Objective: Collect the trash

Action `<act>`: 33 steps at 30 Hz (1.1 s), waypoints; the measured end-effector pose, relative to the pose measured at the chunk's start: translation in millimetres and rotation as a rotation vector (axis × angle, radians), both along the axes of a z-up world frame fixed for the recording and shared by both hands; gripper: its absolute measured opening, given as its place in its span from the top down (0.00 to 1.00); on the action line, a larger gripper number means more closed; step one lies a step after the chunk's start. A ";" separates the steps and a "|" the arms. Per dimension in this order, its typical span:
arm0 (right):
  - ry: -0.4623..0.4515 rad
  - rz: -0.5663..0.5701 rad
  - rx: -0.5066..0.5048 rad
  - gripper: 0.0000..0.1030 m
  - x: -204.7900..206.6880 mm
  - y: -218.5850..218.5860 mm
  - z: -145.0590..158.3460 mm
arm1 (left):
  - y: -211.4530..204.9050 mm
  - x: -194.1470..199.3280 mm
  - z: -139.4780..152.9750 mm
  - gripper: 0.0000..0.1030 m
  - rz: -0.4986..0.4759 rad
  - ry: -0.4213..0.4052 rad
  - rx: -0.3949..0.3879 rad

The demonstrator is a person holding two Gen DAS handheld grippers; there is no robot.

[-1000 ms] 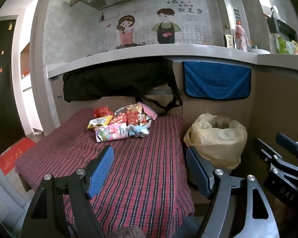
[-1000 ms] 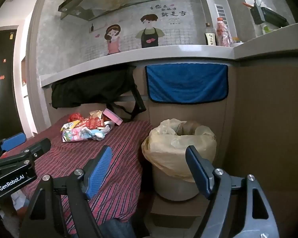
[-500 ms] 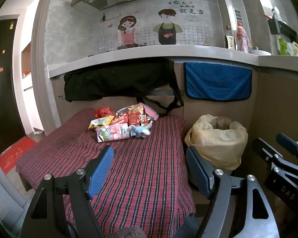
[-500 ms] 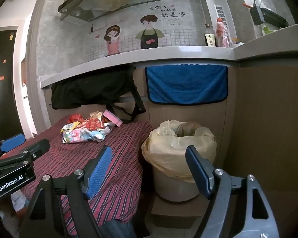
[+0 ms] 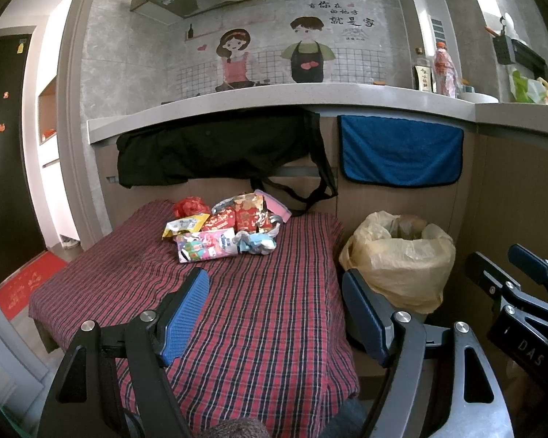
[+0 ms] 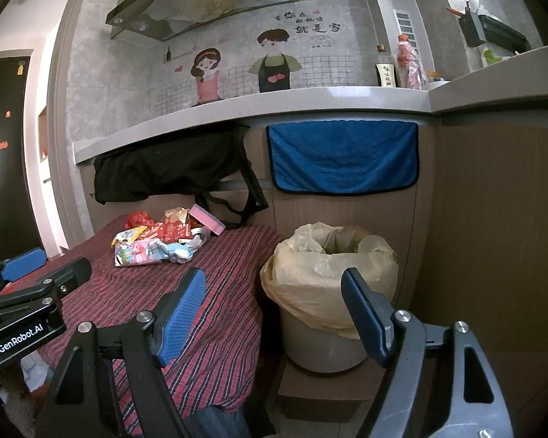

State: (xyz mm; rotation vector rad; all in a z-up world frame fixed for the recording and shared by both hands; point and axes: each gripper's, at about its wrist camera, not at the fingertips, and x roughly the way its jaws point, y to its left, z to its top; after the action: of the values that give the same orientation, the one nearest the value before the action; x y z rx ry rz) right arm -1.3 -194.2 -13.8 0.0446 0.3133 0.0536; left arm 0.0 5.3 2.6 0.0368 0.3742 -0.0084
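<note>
A: Status?
B: Left gripper [image 5: 276, 304] and right gripper [image 6: 272, 304] are both wide apart, holding nothing. Wrappers [image 5: 223, 230] are piled at frame centre; bin [image 6: 328, 284] lower right.
A: Risk?
B: Probably thin wrappers slipping, or snagging the cloth [image 5: 244, 314].

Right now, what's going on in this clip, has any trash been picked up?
Not yet. A person holds two grippers above a table with a plaid cloth. The left gripper and right gripper are both open and empty. A pile of wrappers sits untouched at the table's far end, and the bin lined with a yellow bag stands beside the table to the right.
</note>
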 end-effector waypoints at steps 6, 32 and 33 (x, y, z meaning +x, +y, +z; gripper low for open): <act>-0.002 -0.002 0.005 0.28 -0.6 -1.3 6.7 | -2.1 0.2 -0.6 0.27 0.002 0.002 -0.001; -0.001 -0.004 0.006 0.28 0.1 -2.8 4.7 | -3.3 -3.6 -0.6 0.27 0.006 0.004 0.000; -0.002 -0.004 0.006 0.28 0.2 -2.8 4.4 | -2.9 -4.0 -0.4 0.27 0.007 0.004 0.000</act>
State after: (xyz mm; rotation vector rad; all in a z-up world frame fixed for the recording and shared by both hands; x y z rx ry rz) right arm -1.1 -197.0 -9.4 0.0513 0.3114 0.0506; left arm -4.0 2.4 2.2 0.0353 0.3783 -0.0020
